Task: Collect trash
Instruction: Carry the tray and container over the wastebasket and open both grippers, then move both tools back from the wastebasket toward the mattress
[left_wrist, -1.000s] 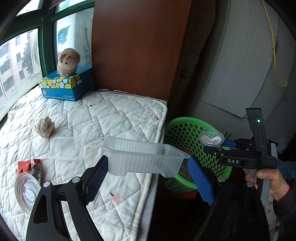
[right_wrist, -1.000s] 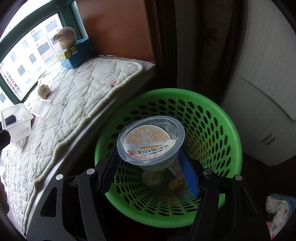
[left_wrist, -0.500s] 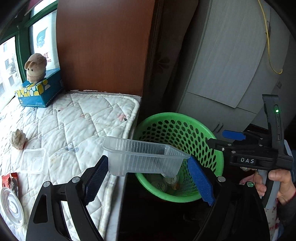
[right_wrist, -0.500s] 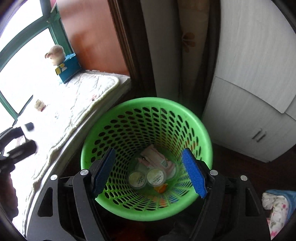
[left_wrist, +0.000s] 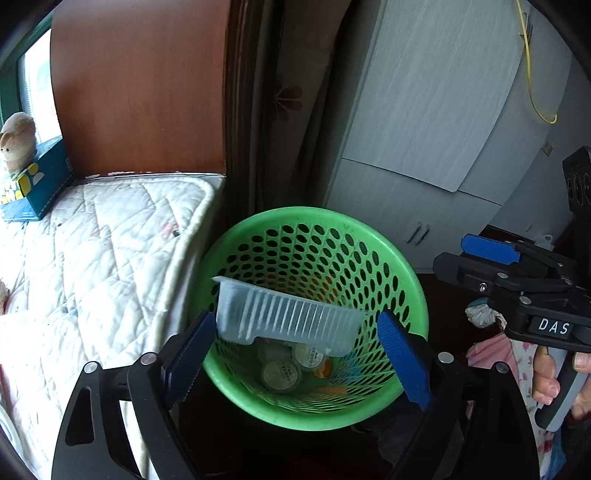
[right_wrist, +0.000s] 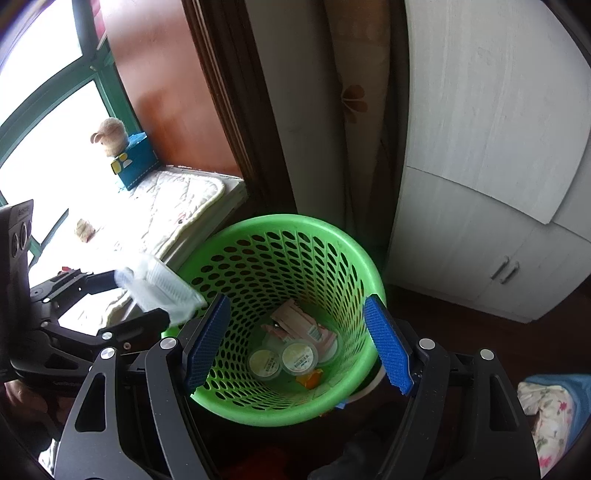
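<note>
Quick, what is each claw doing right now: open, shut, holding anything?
Left claw: open, jaws just opened; clear tray sits tilted and unclamped between them, above green basket.
Right claw: open, jaws just opened, nothing between them.

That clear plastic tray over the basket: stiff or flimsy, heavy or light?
The tray looks thin-walled and see-through, so probably light and easily squashed. Its ribbed sides likely give some stiffness. It hangs tilted over the basket between the left gripper's just-opened jaws, so it probably slips free readily.

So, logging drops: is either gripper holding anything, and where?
Nothing is gripped. Both have just been opening: left gripper, clear tray loose between its jaws; right gripper, empty.
</note>
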